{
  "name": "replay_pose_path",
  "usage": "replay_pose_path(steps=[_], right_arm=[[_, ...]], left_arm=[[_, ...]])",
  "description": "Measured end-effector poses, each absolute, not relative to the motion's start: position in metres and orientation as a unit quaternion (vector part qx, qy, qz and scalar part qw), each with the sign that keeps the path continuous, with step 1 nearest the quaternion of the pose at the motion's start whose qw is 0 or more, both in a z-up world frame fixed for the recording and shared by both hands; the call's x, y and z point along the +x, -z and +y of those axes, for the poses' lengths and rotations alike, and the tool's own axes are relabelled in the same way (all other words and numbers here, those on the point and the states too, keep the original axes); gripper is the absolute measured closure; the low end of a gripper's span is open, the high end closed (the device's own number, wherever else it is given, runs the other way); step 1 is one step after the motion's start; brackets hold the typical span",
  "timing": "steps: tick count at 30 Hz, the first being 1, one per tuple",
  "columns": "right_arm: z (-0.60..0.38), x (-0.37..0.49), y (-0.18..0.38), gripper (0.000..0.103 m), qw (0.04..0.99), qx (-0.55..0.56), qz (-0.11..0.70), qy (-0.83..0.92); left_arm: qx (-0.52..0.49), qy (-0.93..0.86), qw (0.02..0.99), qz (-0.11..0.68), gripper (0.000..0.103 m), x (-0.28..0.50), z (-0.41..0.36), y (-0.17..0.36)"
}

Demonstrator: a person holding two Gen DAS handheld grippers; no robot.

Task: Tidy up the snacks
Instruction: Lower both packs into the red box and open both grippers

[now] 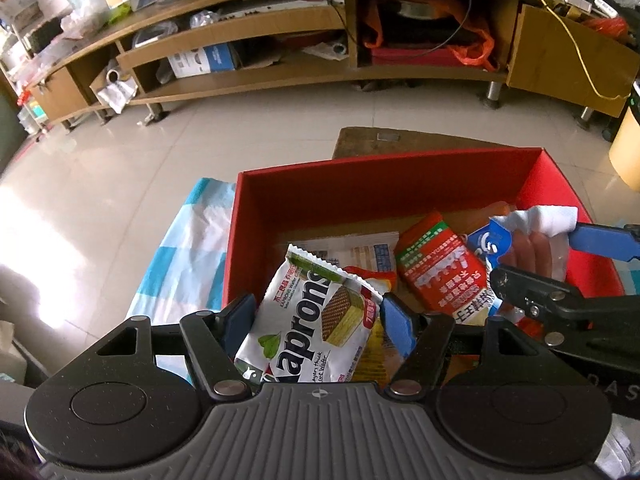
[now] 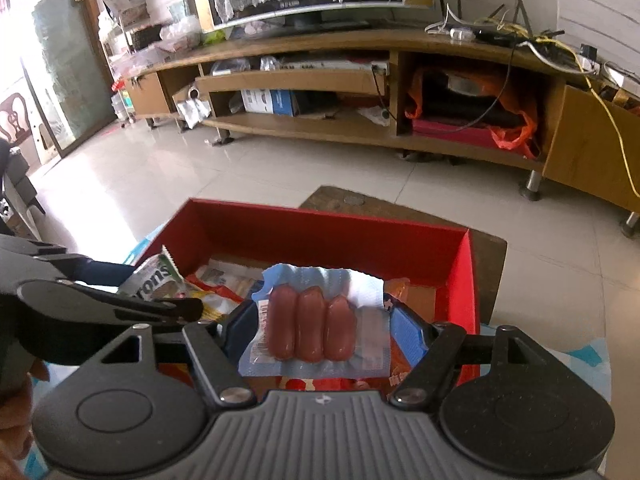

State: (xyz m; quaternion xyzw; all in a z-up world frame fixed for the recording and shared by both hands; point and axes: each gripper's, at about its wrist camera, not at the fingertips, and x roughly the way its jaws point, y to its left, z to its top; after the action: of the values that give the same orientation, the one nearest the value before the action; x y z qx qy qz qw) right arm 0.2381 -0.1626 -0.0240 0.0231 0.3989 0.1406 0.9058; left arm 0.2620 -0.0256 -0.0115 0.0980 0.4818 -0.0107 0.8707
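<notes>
A red cardboard box (image 1: 360, 168) sits open in front of me with several snack packets inside. My left gripper (image 1: 316, 312) is shut on a white and green Kaprons wafer packet (image 1: 316, 320), held just over the box's near left side. My right gripper (image 2: 320, 320) is shut on a clear blue-edged pack of three sausages (image 2: 312, 328) above the box's middle. In the left wrist view the right gripper (image 1: 532, 256) comes in from the right with that sausage pack (image 1: 524, 248). The right wrist view shows the wafer packet (image 2: 156, 276) at the left.
Inside the box lie a red-orange packet (image 1: 440, 272), a yellow packet and printed paper (image 1: 360, 248). The box rests on a small wooden table (image 1: 372, 140) beside a blue and white checked cloth (image 1: 188, 240). A long wooden TV stand (image 1: 280, 80) crosses the tiled floor behind.
</notes>
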Motion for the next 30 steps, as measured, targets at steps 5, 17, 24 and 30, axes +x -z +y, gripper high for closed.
replay_pose_path(steps=[5,17,24,30], right_arm=[[-0.164,0.240,0.029,0.023,0.905,0.017,0.404,-0.131],[-0.165,0.241,0.030,0.021,0.905,0.021,0.406,-0.123],[-0.160,0.247,0.032,0.019,0.905,0.008,0.407,-0.122],[-0.161,0.248,0.025,0.017,0.907,0.020,0.399,-0.132]], left_arm=[[0.114,0.002,0.873,0.474,0.018,0.261,-0.026,0.011],[0.104,0.000,0.873,0.477,0.015,0.256,-0.020,0.005],[0.104,-0.003,0.872,0.479,0.015,0.257,-0.016,0.006],[0.093,-0.007,0.875,0.476,0.015,0.257,-0.007,0.001]])
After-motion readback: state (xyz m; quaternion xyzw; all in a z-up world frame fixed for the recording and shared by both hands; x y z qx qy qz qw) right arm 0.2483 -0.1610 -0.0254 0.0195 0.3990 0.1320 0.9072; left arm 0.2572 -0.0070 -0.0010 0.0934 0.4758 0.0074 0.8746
